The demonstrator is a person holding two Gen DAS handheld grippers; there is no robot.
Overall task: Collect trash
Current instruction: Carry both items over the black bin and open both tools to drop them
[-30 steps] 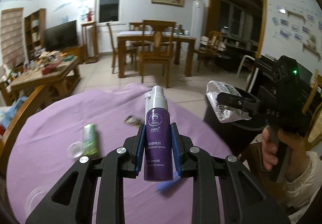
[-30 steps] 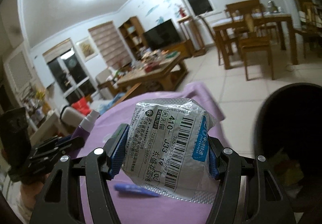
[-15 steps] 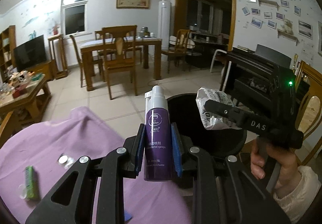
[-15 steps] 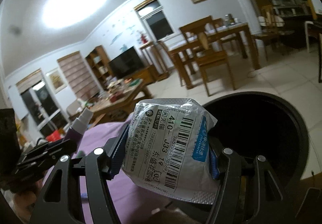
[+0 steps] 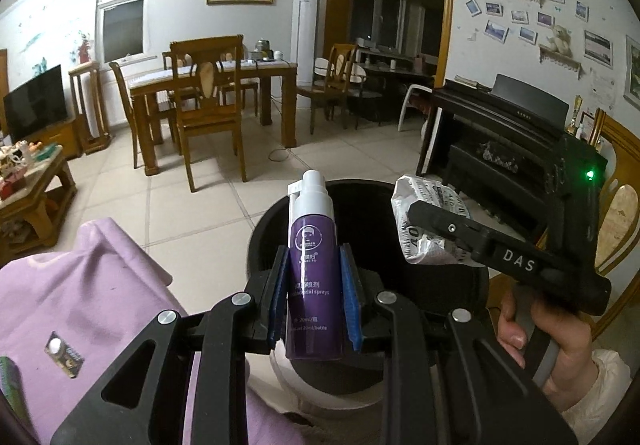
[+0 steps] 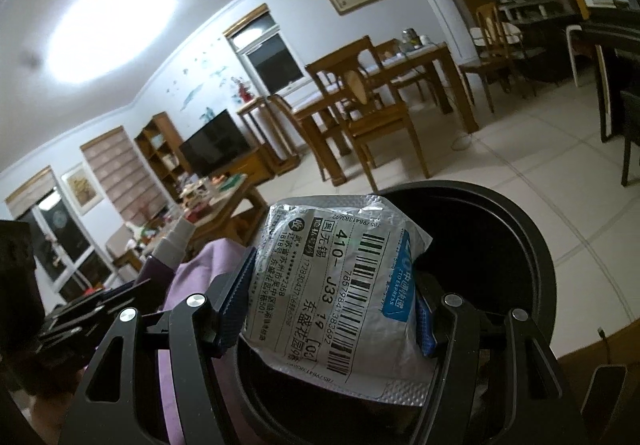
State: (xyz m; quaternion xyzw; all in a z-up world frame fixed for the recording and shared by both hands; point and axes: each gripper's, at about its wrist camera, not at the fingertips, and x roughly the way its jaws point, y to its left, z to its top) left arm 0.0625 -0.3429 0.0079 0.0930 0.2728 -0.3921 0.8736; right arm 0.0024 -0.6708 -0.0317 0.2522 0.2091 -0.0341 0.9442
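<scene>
Both grippers have swung off the purple tablecloth (image 5: 80,285) and now hang over the round black trash bin (image 5: 360,197). One small foil blister piece (image 5: 64,353) lies on the cloth. Left gripper (image 5: 314,309) pinches one upright purple spray bottle (image 5: 314,277) with a white nozzle. Right gripper (image 6: 332,309) clamps one crumpled silver courier bag (image 6: 336,293) with a barcode label, above the bin's mouth.

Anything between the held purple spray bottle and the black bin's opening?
Nothing. In the left wrist view, the purple spray bottle hangs before the black bin, with no object between.
</scene>
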